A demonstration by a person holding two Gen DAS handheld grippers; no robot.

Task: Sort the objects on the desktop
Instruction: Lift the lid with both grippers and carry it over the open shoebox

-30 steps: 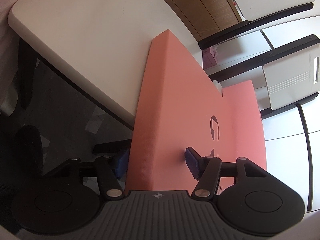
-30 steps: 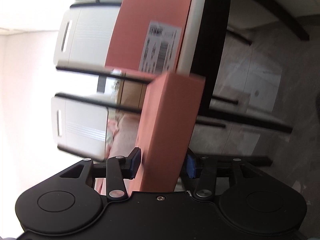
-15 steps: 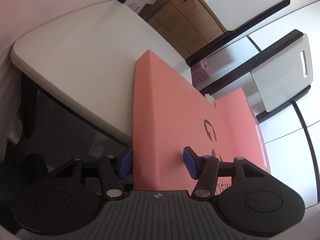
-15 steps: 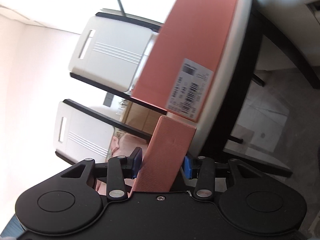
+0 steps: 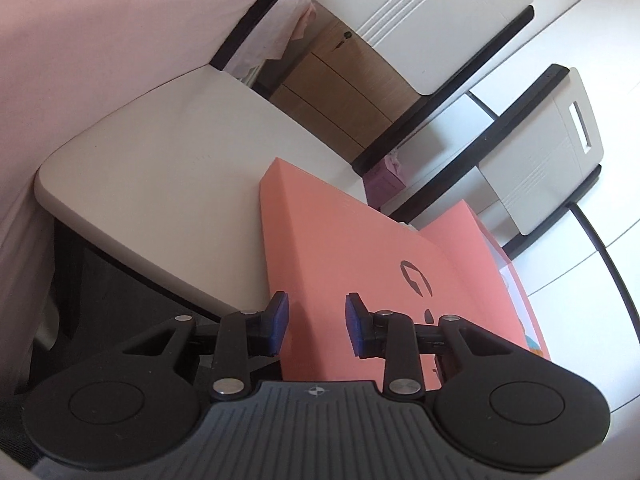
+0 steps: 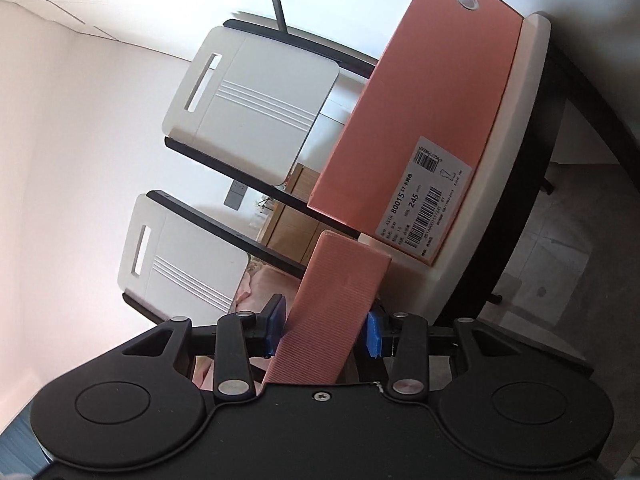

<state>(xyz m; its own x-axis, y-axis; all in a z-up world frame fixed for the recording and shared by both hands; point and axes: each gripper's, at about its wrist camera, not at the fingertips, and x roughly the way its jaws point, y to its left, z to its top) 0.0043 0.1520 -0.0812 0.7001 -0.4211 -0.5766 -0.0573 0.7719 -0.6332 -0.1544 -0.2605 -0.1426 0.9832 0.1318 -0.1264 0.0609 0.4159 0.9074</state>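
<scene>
A salmon-pink shoebox lid (image 5: 360,256) with a black logo is held at both ends. My left gripper (image 5: 316,324) is shut on its near rim, blue pads on either side. My right gripper (image 6: 326,324) is shut on the opposite rim, which shows as a ribbed pink wall (image 6: 336,304). In the right wrist view the pink shoebox (image 6: 420,112) with a barcode label (image 6: 428,204) stands on the white table (image 6: 504,168) just beyond the lid. In the left wrist view the box (image 5: 460,228) shows behind the lid.
The white table (image 5: 168,148) stretches left of the lid, its rounded edge near a dark chair. Two white chair backs (image 5: 416,16) (image 5: 548,152) stand beyond the table, with a wooden cabinet (image 5: 336,84) and a small purple box (image 5: 382,184). Grey floor (image 6: 560,272) lies below.
The lid has risen off the table with both grippers, and both views have rolled. The right gripper's pads closed in onto the lid's rim; the left stayed shut on it.
</scene>
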